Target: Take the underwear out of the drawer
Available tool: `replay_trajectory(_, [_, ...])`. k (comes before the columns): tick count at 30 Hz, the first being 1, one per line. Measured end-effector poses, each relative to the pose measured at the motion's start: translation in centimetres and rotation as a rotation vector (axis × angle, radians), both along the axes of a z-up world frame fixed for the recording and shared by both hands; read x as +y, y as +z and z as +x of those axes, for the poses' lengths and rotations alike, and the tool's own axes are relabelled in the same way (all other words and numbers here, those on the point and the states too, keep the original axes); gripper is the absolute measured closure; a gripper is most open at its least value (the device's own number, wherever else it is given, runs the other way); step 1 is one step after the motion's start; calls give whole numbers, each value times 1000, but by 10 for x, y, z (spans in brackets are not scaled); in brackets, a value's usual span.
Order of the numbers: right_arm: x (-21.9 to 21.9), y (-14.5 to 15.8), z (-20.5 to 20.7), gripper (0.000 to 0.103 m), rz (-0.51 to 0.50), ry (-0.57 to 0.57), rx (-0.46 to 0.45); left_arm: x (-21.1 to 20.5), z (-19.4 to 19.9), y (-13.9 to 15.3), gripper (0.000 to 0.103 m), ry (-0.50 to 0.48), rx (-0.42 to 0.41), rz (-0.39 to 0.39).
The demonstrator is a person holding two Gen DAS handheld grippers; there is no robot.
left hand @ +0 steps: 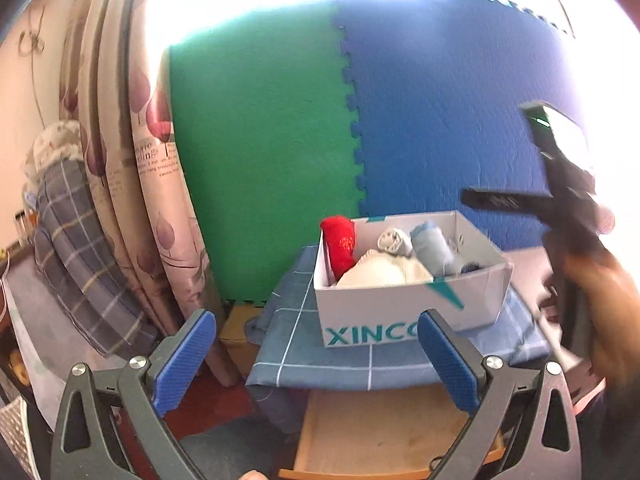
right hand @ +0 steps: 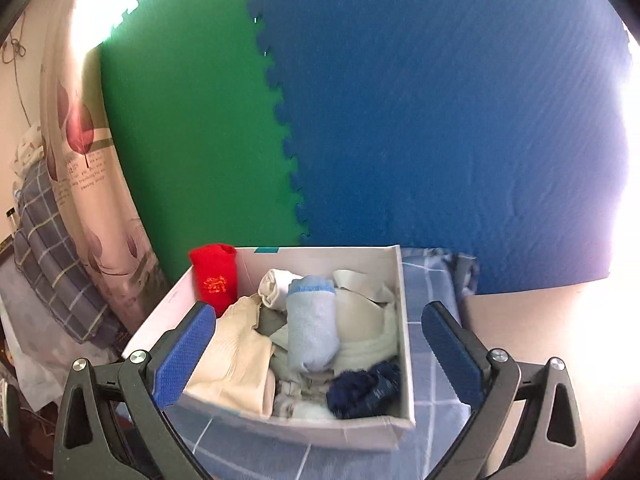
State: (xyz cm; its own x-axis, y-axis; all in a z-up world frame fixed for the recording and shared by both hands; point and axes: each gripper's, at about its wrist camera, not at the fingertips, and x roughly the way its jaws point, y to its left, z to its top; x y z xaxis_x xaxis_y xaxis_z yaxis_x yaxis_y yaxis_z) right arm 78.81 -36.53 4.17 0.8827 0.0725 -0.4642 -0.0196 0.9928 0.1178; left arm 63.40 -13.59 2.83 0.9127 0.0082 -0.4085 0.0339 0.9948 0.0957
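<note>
Several rolled underwear pieces sit in the white box (right hand: 394,344) on the checked cloth (right hand: 434,296). Soft, light, squashy; pinch the pale blue roll (right hand: 312,320) mid-body. Right gripper (right hand: 320,350) spread wide, empty; left gripper (left hand: 316,356) also spread, empty.

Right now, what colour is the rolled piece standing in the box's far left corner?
Red, with a small orange-gold emblem: the red roll, clearest in the right wrist view.

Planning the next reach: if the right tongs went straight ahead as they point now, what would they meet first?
Probably the light blue rolled garment in the white box, centred between the open right tongs; depth is uncertain.
</note>
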Motion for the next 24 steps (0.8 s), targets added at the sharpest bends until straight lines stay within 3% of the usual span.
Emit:
replay_trajectory(4, [1, 17, -39, 1, -42, -66, 11, 2, 8, 15, 0, 28, 34, -63])
replay_trajectory(9, [4, 18, -84, 1, -52, -99, 62, -10, 10, 20, 0, 19, 44, -63])
replay_trajectory(13, [11, 19, -117, 1, -79, -72, 42, -26, 21, 11, 0, -4, 110, -45])
replay_trajectory(18, [19, 10, -128, 0, -100, -80, 86, -43, 23, -1, 0, -18, 145, -32])
replay_trajectory(24, [15, 5, -134, 0, -103, -108, 76, -52, 18, -8, 0, -23, 186, -22])
